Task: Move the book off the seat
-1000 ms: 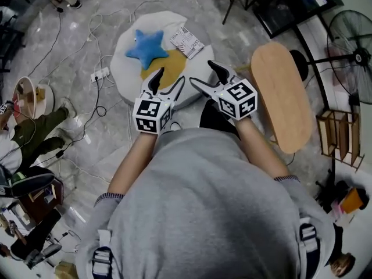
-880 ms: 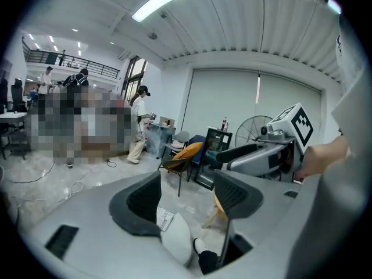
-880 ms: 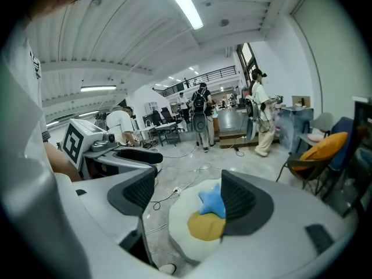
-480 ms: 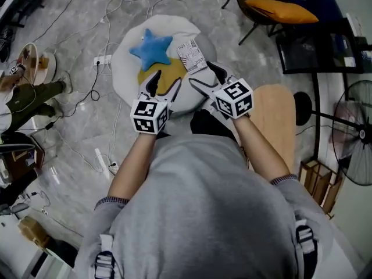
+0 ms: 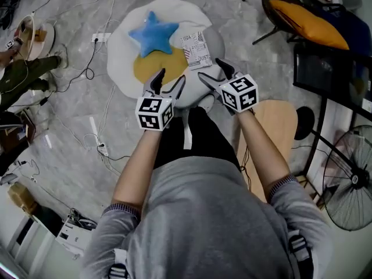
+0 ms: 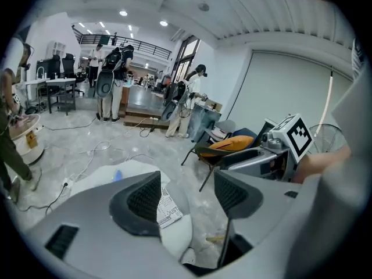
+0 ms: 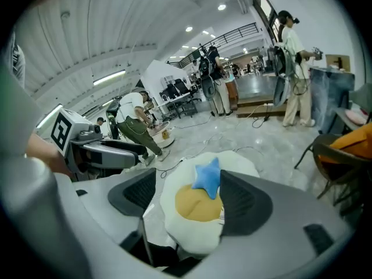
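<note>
The seat [image 5: 131,51] is a round white floor cushion with a yellow middle, shaped like a fried egg. A blue star pillow [image 5: 152,32] lies on it. The book [image 5: 196,47], a thin one with a black-and-white printed cover, lies flat on the cushion's right side. My left gripper [image 5: 168,81] hovers open over the cushion's near edge. My right gripper [image 5: 214,71] is open just short of the book, touching nothing. In the left gripper view the book [image 6: 168,209] shows between the jaws. The right gripper view shows the seat [image 7: 192,231] and the star [image 7: 208,176].
A wooden stool top [image 5: 279,132] stands at my right. A black chair with an orange cushion [image 5: 305,19] is at the back right, a floor fan [image 5: 349,179] at the far right. Cables and a power strip [image 5: 100,38] lie left of the seat. A person's legs [image 5: 23,77] are at the left edge.
The view has shifted, with the stool now nearer my right side. Both grippers tilted down, so the seat and book now show between their jaws. Both stay open.
</note>
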A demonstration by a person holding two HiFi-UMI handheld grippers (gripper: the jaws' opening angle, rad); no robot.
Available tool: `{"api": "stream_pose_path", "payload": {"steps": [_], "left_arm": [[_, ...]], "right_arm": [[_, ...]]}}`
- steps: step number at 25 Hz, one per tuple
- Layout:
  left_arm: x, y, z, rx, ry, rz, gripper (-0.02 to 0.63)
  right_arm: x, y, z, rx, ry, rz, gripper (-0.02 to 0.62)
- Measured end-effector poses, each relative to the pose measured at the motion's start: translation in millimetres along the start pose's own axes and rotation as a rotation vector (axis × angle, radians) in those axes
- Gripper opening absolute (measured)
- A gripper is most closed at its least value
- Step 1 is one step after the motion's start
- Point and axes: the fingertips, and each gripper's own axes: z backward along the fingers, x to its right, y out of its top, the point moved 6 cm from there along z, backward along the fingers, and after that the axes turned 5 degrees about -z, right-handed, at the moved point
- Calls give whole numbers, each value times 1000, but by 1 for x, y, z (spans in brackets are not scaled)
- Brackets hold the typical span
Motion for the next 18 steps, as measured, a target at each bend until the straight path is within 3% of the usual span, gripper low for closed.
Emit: {"api": "stream_pose_path", "payload": {"steps": [12,18], "left_arm": [[-78,-128,-126,-98,31,215,311],[-107,-201,-191,-168,31,262,311]], "right_arm": [[110,-84,-113,-101,-122,-111,359],[164,-127,-171,-156,-160,-135,359]]}}
